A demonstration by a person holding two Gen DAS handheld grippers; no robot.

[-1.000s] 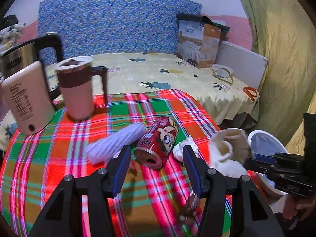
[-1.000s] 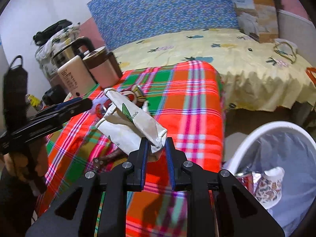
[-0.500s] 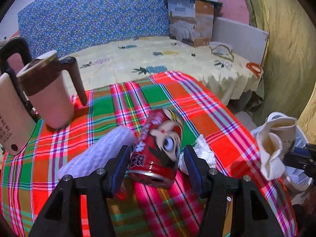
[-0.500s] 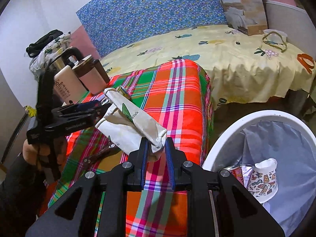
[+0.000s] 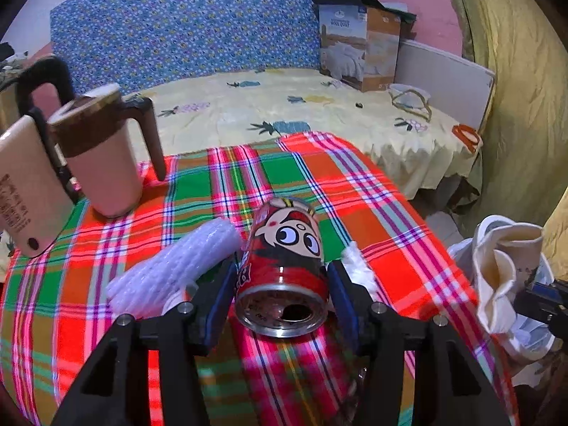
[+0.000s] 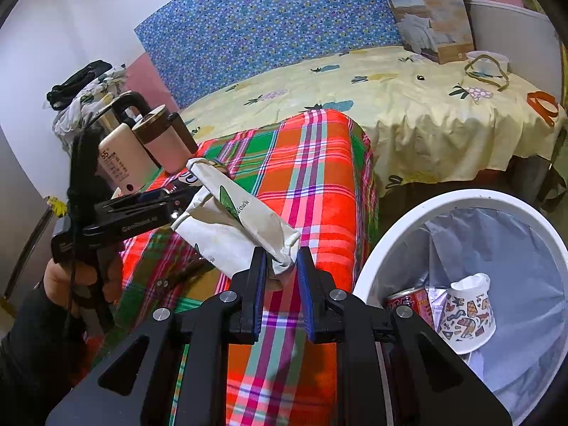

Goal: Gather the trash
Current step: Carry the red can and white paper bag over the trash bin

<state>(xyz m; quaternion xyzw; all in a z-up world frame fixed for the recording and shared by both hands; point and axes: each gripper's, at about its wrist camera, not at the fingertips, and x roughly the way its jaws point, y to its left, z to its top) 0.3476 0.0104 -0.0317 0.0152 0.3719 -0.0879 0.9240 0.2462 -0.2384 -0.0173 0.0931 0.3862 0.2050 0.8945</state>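
A red drink can point(image 5: 284, 266) with a cartoon face lies on the plaid tablecloth point(image 5: 319, 177). My left gripper point(image 5: 282, 285) is open, with one finger on each side of the can. A white foam sleeve point(image 5: 174, 269) lies left of the can and a crumpled white tissue point(image 5: 356, 266) right of it. My right gripper point(image 6: 280, 269) is shut on a crumpled paper bag point(image 6: 238, 227) and holds it in the air beside the table's edge. The white trash bin point(image 6: 397, 241) stands low right; it holds a red can point(image 6: 408, 301) and a patterned paper cup point(image 6: 468, 316).
A pink mug point(image 5: 103, 163) with a brown lid, a beige power bank point(image 5: 25, 191) and a kettle point(image 5: 42, 78) stand at the table's back left. A bed point(image 5: 319, 117) with a yellow sheet lies behind. A curtain point(image 5: 514, 88) hangs on the right.
My left gripper has moved forward so that its fingers now flank the red can. My right gripper has carried the paper bag rightward, closer to the bin.
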